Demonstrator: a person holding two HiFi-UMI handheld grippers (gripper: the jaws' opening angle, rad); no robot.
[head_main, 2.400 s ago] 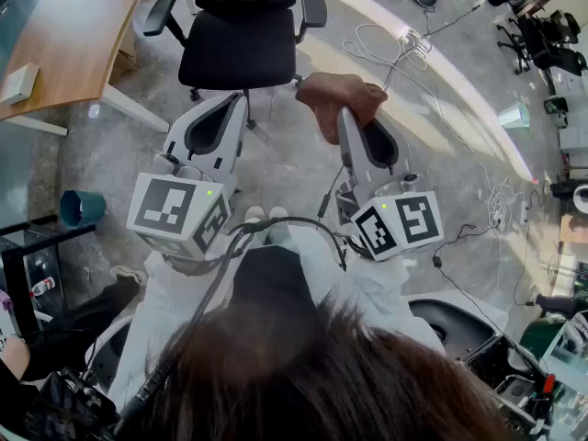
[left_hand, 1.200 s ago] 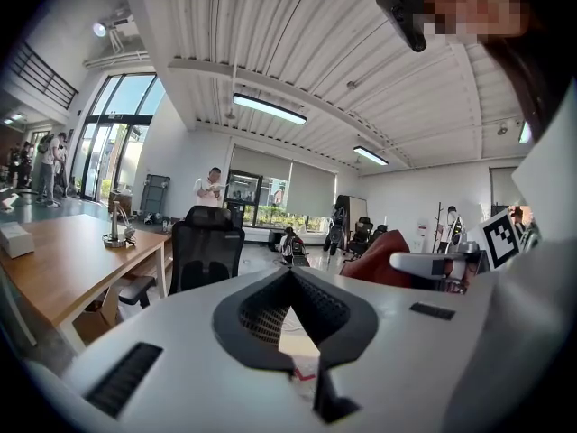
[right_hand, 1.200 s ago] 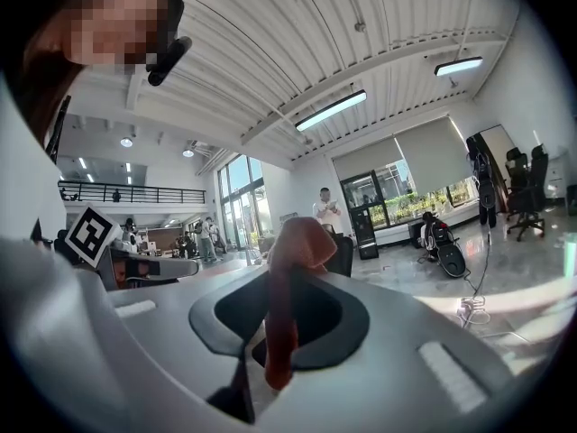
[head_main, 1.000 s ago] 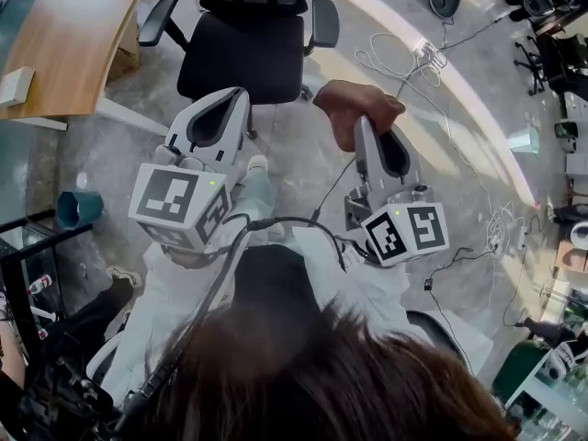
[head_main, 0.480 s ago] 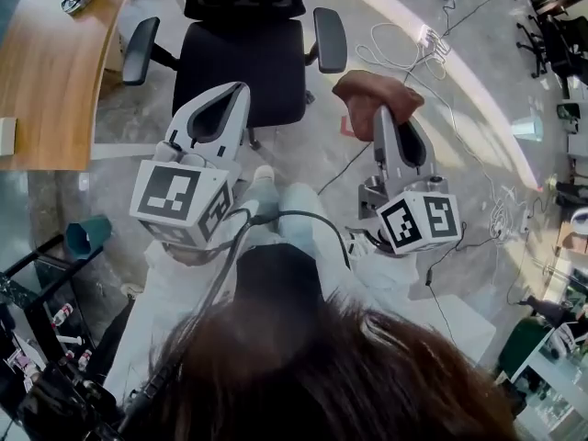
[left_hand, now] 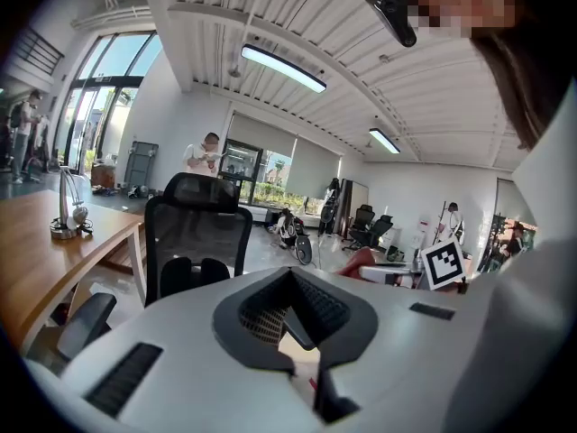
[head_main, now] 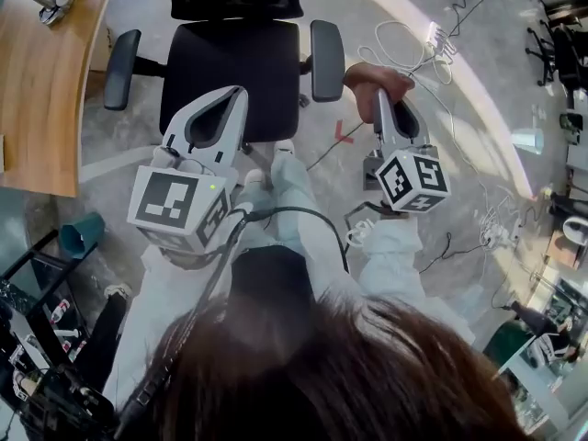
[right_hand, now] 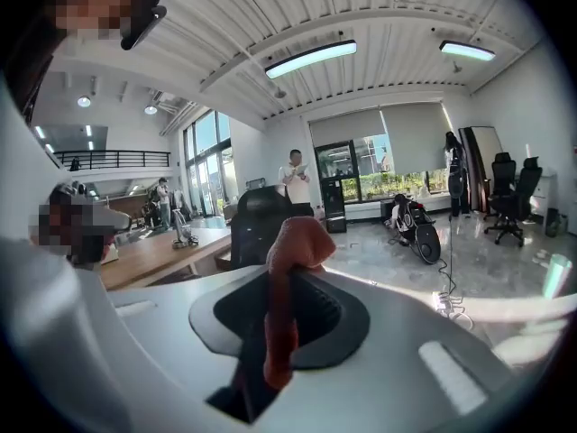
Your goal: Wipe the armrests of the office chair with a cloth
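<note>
The black office chair (head_main: 230,72) stands just ahead of me, with its left armrest (head_main: 121,55) and right armrest (head_main: 326,58) both showing. My right gripper (head_main: 381,99) is shut on a reddish-brown cloth (head_main: 375,79), which hangs a little to the right of the right armrest without touching it. In the right gripper view the cloth (right_hand: 293,242) bunches above the jaws of the right gripper (right_hand: 275,305). My left gripper (head_main: 237,95) hovers over the seat's front edge. In the left gripper view the left gripper (left_hand: 302,332) is shut and empty, and the chair (left_hand: 198,233) is ahead.
A wooden desk (head_main: 46,81) lies to the left of the chair. A teal bin (head_main: 81,232) sits on the floor at the left, by a black rack (head_main: 37,274). White cables (head_main: 404,44) trail across the floor at the right, near a red mark (head_main: 342,134).
I have stepped closer to the chair, which now sits larger and nearer. The right gripper with the cloth has moved forward, beside the right armrest. The left gripper holds its pose.
</note>
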